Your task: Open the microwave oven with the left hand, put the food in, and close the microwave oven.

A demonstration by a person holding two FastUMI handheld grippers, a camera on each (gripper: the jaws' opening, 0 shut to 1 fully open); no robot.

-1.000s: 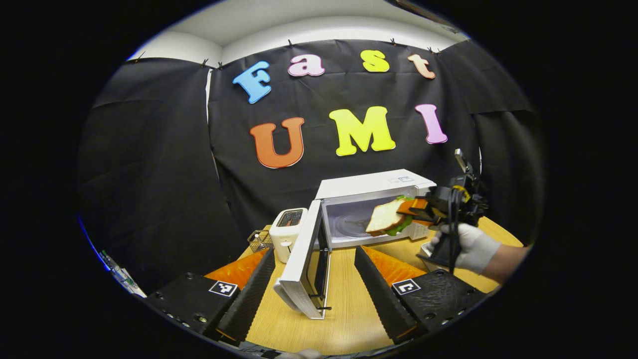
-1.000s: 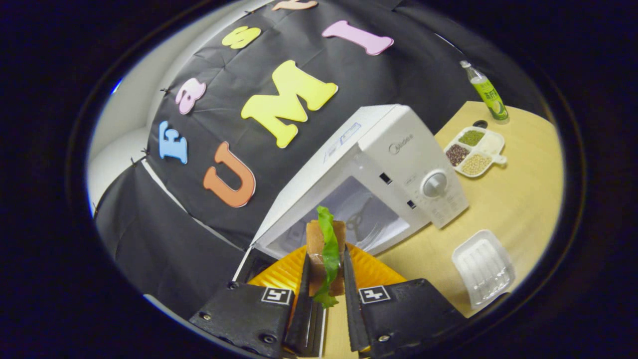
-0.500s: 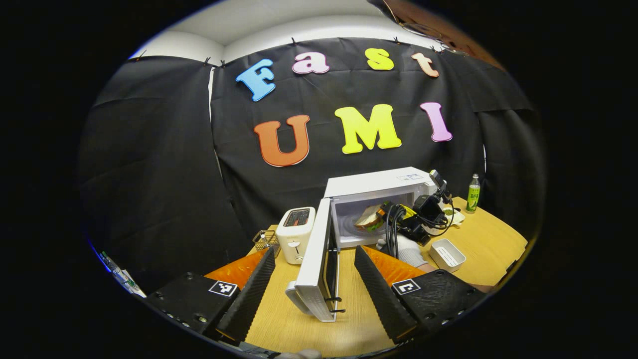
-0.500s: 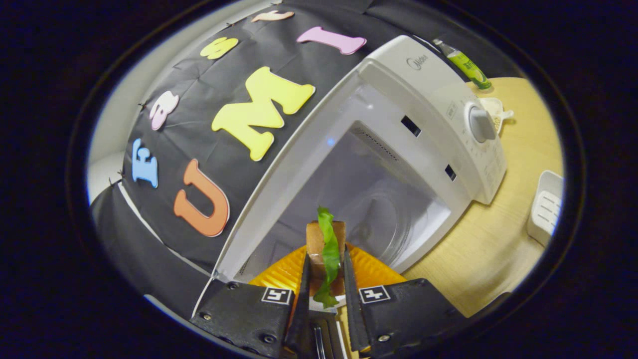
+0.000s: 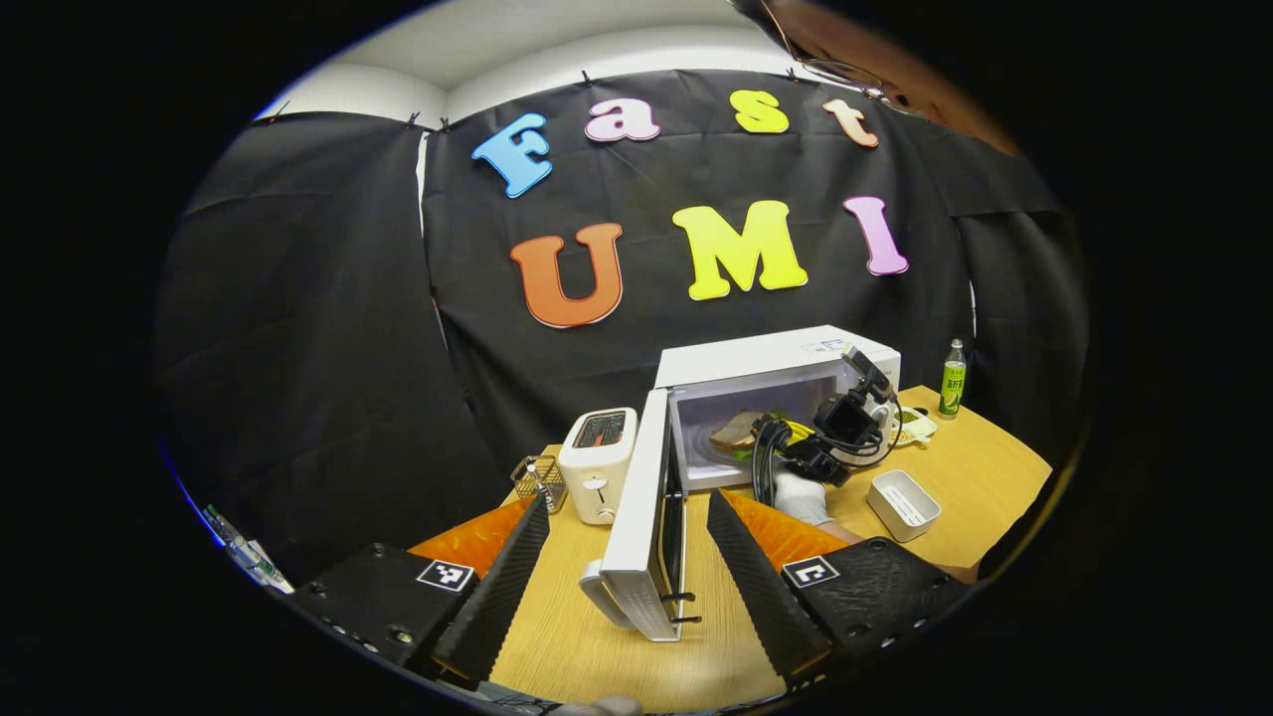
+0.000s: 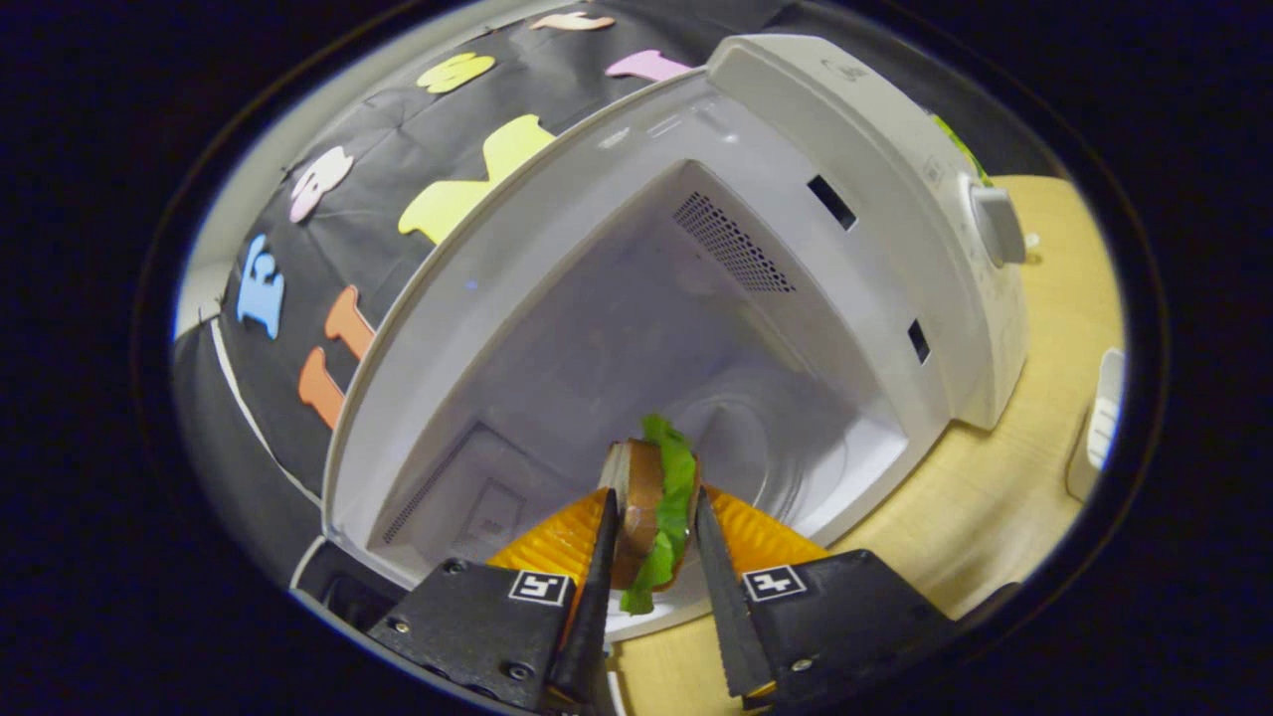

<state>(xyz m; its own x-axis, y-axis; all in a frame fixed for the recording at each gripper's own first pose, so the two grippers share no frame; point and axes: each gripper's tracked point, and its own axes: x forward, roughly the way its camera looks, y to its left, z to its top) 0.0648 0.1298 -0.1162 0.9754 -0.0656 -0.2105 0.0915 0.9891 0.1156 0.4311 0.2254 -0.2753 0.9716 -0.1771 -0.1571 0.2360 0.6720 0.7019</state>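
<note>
Jaws clamp sandwich (image 6: 651, 507), inside open microwave (image 6: 756, 298)

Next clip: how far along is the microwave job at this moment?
Done: the microwave door stands wide open. In hand: the right tool is shut on the sandwich and has it inside the microwave cavity, above the turntable, not yet released. Left: set the sandwich down, pull out, and swing the door shut; the left tool is open near the door.
</note>
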